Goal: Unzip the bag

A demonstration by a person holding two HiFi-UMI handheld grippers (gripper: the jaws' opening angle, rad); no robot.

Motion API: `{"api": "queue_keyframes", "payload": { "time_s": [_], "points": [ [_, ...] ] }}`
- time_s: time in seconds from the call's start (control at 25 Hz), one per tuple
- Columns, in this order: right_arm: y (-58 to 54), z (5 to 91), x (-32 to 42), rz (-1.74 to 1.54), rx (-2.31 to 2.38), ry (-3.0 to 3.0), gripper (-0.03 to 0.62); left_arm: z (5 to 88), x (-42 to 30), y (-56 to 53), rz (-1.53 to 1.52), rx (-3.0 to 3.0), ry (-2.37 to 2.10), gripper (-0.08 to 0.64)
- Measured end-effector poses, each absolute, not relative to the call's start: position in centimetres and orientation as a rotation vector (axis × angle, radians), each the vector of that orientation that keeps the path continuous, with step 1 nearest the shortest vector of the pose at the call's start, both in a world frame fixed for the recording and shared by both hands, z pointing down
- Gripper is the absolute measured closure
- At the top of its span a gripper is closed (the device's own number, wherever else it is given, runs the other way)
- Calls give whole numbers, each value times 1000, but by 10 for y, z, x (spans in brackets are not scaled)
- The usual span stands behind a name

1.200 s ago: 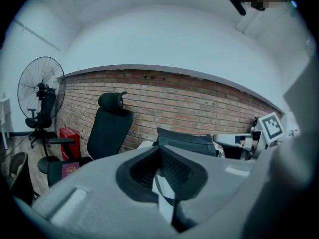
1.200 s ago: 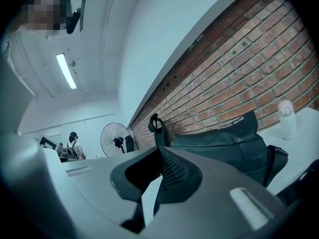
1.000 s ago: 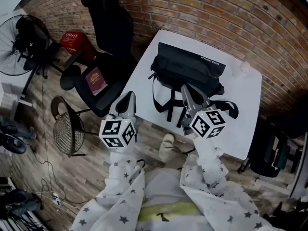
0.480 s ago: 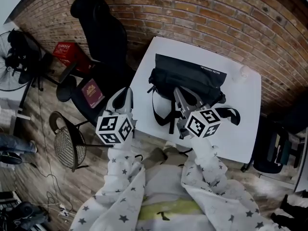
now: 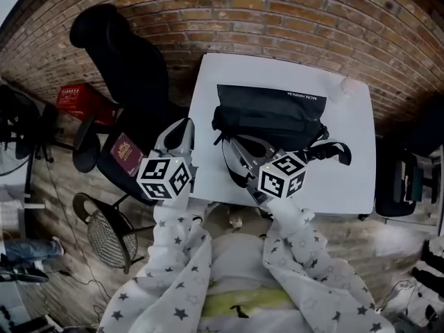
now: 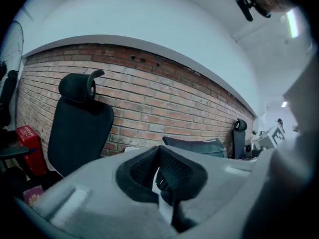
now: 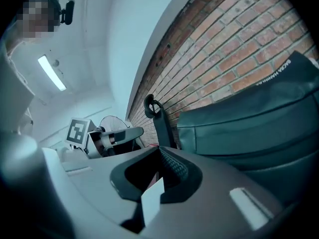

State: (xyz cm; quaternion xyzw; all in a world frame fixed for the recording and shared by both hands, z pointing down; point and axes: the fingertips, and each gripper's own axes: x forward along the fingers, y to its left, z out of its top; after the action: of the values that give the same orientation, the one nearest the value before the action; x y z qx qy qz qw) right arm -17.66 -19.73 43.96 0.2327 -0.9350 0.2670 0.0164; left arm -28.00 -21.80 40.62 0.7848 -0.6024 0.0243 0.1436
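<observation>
1. The black bag (image 5: 270, 113) lies flat on the far half of the white worktop (image 5: 208, 75). Its long side runs parallel to the brick wall (image 5: 291, 12), and white lettering shows along its far edge.
2. Its black straps (image 5: 334, 151) trail off the near side across the worktop, with 1 loop at the left and 1 at the right.
3. The right claw (image 5: 232, 143) hangs over the bag's near left part, above the left strap loop; whether it touches cannot be told. The right gripper view shows its jaws clenched together with nothing between them, and the bag close ahead on the right.
4. The left claw (image 5: 184, 125) is at the worktop's left edge, beside the bag's left end and apart from it. Its jaws are also clenched and empty.
5. The 2 claws are held by arms in star-print sleeves (image 5: 173, 255).
6. Left of the worktop stands a black office chair (image 5: 118, 61) with a maroon booklet (image 5: 125, 151) on its seat. A red crate (image 5: 73, 99) sits on the floor beyond it.
7. A small white object (image 5: 347, 85) rests at the worktop's far right corner.
</observation>
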Motion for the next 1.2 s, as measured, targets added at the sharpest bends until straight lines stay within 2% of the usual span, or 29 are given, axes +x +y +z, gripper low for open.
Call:
{"api": "queue_keyframes", "payload": {
  "time_s": [0.48, 0.52, 0.72, 0.96, 1.2],
  "points": [
    [-190, 492, -211, 1133, 943, -2770, 560, 431, -263, -261, 159, 2474, -1275, 559],
    [-190, 496, -211, 1159, 962, -2758, 542, 433, -259, -262, 163, 2485, -1243, 536],
    [-186, 515, -212, 1285, 1033, -2720, 485, 441, -244, -265, 158, 2530, -1116, 513],
    [-186, 525, -218, 1406, 1052, -2741, 469, 446, -234, -271, 124, 2557, -1011, 433],
    [-194, 530, -226, 1393, 1086, -2740, 460, 451, -224, -282, 126, 2569, -932, 358]
  ]
}}
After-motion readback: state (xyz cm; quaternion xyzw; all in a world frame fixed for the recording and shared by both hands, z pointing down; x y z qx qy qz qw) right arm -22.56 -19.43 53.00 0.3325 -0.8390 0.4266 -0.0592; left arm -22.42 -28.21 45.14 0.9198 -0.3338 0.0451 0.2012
